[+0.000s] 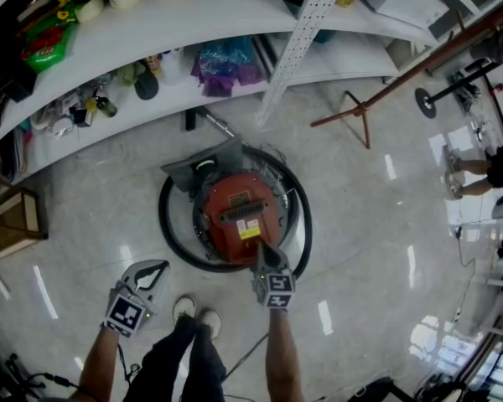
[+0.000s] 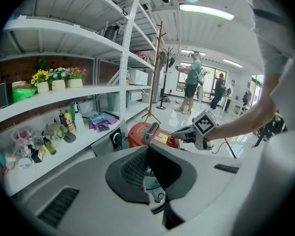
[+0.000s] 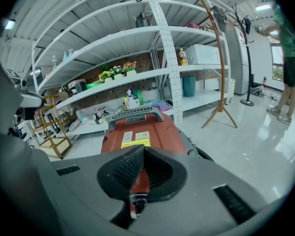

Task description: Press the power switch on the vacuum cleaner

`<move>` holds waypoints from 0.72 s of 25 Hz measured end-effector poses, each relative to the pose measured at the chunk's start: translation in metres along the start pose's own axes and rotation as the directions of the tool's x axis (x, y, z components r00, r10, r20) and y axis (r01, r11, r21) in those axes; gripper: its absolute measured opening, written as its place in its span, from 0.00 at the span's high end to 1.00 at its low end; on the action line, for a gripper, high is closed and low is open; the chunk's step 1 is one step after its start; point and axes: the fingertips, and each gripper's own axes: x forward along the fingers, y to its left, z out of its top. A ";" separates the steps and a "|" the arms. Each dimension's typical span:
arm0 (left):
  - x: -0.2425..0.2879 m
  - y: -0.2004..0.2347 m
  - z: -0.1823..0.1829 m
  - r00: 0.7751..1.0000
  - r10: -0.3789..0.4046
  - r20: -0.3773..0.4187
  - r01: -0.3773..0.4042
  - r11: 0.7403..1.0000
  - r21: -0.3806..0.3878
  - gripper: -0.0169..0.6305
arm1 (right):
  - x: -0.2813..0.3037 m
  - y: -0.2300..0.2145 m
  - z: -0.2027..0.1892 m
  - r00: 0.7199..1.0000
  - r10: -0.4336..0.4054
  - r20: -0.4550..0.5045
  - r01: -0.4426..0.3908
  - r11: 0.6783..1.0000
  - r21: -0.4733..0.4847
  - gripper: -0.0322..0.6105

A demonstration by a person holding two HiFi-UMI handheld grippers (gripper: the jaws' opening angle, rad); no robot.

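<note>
Red domed plastic vacuum cleaner (image 1: 235, 216) is sitting directly ahead of the closed-jawed right gripper (image 1: 262, 259), the left gripper (image 1: 157, 268), likewise closed, hanging farther off.

Pale shoes (image 1: 195, 310) show below dark trousers (image 1: 180, 363). Left of the shoes, the left gripper (image 1: 155, 268) has a light grey shell and a marker cube (image 1: 126, 312) printed with black-and-white squares. Right of the shoes, the right gripper (image 1: 260, 254) carries a second cube (image 1: 277, 290) of the same kind. The forearms are uncovered, and a white short sleeve (image 2: 275, 38) covers the upper arm. Each shell has dark slotted vents (image 2: 59, 205), and the pads (image 2: 132, 168) are black and ribbed. A thin black cable (image 2: 221, 144) trails from the right gripper.
</note>
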 end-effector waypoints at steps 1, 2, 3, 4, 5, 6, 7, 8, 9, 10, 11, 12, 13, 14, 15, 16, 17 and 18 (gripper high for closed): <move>0.000 0.000 0.000 1.000 0.000 0.000 0.000 1.000 0.001 0.98 | 0.000 0.000 0.000 1.000 -0.001 0.000 0.001 1.000 0.002 0.93; 0.000 0.000 -0.001 1.000 0.000 -0.001 0.000 1.000 0.000 0.98 | 0.000 0.000 -0.001 1.000 -0.002 -0.001 0.002 1.000 0.003 0.93; -0.001 0.000 -0.001 1.000 0.001 0.000 -0.001 1.000 -0.003 0.98 | 0.000 0.000 -0.001 1.000 -0.003 -0.001 0.003 1.000 0.003 0.93; -0.001 0.000 -0.002 1.000 0.002 0.000 -0.002 1.000 -0.005 0.98 | 0.000 0.000 -0.001 1.000 -0.003 0.000 0.003 1.000 0.002 0.93; 0.000 0.000 -0.002 1.000 0.002 0.001 -0.002 1.000 -0.006 0.98 | 0.001 -0.001 -0.001 1.000 -0.003 0.000 0.003 1.000 -0.001 0.93; 0.000 0.000 -0.003 1.000 0.002 0.001 -0.002 1.000 -0.005 0.98 | 0.001 -0.001 -0.002 1.000 -0.003 0.001 0.003 1.000 -0.003 0.93; 0.000 0.000 -0.003 1.000 0.003 0.001 -0.003 1.000 -0.004 0.98 | 0.001 -0.002 -0.002 1.000 -0.003 0.001 0.003 1.000 -0.004 0.93; 0.000 -0.001 -0.004 1.000 0.004 0.001 -0.004 1.000 -0.004 0.98 | 0.001 -0.002 -0.002 1.000 -0.004 0.001 0.004 1.000 -0.004 0.93; 0.000 -0.001 -0.004 1.000 0.006 0.001 -0.006 1.000 -0.004 0.98 | 0.001 -0.003 -0.003 1.000 -0.005 0.002 0.005 1.000 -0.003 0.93; 0.000 -0.001 -0.004 1.000 0.007 0.002 -0.007 1.000 -0.005 0.98 | 0.001 -0.003 -0.003 1.000 -0.007 0.002 0.007 1.000 -0.002 0.93; 0.000 -0.001 -0.004 1.000 0.008 0.002 -0.008 1.000 -0.007 0.98 | 0.001 -0.003 -0.004 1.000 -0.010 0.002 0.010 1.000 -0.002 0.93; -0.001 0.000 -0.004 1.000 0.008 0.001 -0.008 1.000 -0.008 0.98 | 0.002 -0.003 -0.004 1.000 -0.013 0.003 0.013 1.000 -0.003 0.93; -0.002 0.001 -0.004 1.000 0.008 -0.001 -0.008 1.000 -0.008 0.98 | 0.003 -0.002 -0.004 1.000 -0.017 0.003 0.017 1.000 -0.004 0.93; -0.003 0.001 -0.003 1.000 0.007 -0.002 -0.007 1.000 -0.008 0.98 | 0.003 -0.002 -0.003 1.000 -0.020 0.003 0.020 1.000 -0.004 0.93; -0.003 0.001 -0.004 1.000 0.007 -0.004 -0.007 1.000 -0.009 0.98 | 0.004 -0.002 -0.003 1.000 -0.023 0.004 0.023 1.000 -0.003 0.93; -0.003 0.000 -0.004 1.000 0.005 -0.006 -0.005 1.000 -0.008 0.98 | 0.004 -0.002 -0.003 1.000 -0.025 0.005 0.025 1.000 0.000 0.93; -0.003 -0.001 -0.005 1.000 0.003 -0.006 -0.003 1.000 -0.006 0.98 | 0.004 -0.002 -0.004 1.000 -0.027 0.008 0.027 1.000 0.003 0.93; -0.003 -0.002 -0.006 1.000 0.001 -0.006 -0.001 1.000 -0.004 0.98 | 0.004 -0.003 -0.004 1.000 -0.028 0.010 0.028 1.000 0.007 0.93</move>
